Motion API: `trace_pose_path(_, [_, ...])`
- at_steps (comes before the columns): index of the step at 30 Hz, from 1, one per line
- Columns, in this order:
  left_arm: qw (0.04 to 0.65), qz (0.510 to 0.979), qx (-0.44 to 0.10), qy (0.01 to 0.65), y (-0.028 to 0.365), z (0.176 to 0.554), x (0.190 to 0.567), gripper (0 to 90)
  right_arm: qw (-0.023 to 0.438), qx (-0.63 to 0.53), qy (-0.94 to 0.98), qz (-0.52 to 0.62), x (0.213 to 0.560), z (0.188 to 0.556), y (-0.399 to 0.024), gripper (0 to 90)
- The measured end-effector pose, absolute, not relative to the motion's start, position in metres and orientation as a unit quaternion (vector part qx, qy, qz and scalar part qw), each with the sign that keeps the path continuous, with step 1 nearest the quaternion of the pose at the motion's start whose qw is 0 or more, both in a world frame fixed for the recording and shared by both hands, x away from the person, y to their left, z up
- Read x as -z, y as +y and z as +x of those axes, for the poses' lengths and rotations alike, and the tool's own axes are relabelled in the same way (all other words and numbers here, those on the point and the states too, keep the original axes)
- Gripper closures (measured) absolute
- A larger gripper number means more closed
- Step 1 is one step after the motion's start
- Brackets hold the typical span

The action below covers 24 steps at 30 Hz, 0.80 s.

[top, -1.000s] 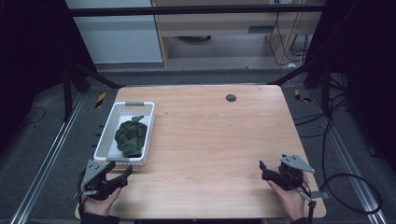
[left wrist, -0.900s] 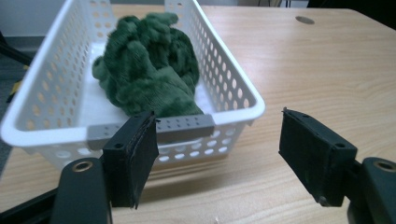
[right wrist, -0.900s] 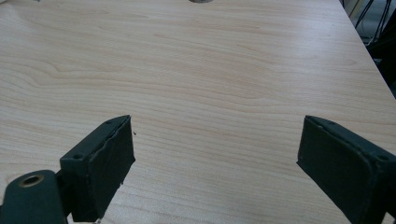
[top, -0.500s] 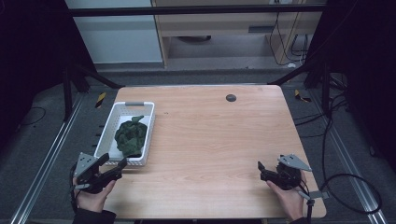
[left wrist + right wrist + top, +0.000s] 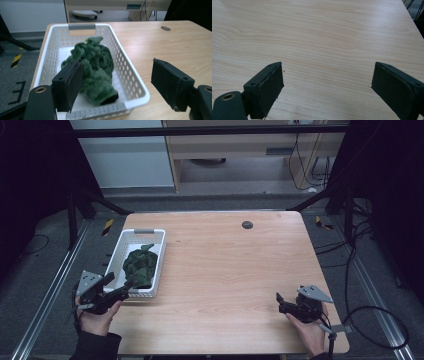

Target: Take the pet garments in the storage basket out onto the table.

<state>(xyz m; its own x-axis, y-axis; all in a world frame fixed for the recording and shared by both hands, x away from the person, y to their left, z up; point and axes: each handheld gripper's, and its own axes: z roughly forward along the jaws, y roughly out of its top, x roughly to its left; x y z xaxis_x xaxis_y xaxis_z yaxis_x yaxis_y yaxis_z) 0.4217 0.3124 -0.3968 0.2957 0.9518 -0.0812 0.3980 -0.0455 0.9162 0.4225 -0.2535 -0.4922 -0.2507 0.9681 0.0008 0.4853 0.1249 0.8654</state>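
At the near left corner of the table [image 5: 240, 270] my left gripper [image 5: 119, 290] hangs with its jaws spread wide and nothing between them; in the left gripper view one pad [image 5: 68, 83] stands over the near end of the white basket [image 5: 130, 85] and the other sits outside its right wall, above bare wood; so the spread straddles that wall rather than the load. At the near right my right gripper [image 5: 281, 301] is likewise wide open and empty, pointing left across plain tabletop; its pads [image 5: 270, 87] frame nothing but wood grain.

Just beyond my left jaws lies the green plush cloth [image 5: 96, 67], bunched in a heap inside the basket; it runs lengthwise along the basket, from the near end wall away toward the far handle; its dark near tip rests close to the near rim. From my left fingers it is ahead and slightly left, a short reach; from my right hand it is well apart, across the whole width of the table; so the left is plainly the nearer hand, I judge. To take it I would need to shift left until both pads clear the wall, then come down across the heap's short width.

Farther off, a small dark disc [image 5: 247, 224] sits near the far edge.
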Motion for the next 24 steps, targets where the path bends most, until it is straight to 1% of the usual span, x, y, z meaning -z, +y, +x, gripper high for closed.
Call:
trace_pose_path(8, [0.464,0.659,-0.303,0.508,0.313,0.438,0.383,24.1,0.309,-0.395,0.686,0.528,0.492,0.423,-0.254,9.8])
trace_pose_path(15, [0.463,0.659,-0.297,0.513,0.315,0.45,0.38,24.0,0.312,-0.394,0.686,0.527,0.492,0.423,-0.254,9.5])
trace_pose_path(24, [0.443,0.665,-0.302,0.52,0.318,0.471,0.377,23.8,0.308,-0.394,0.686,0.529,0.492,0.423,-0.253,9.4])
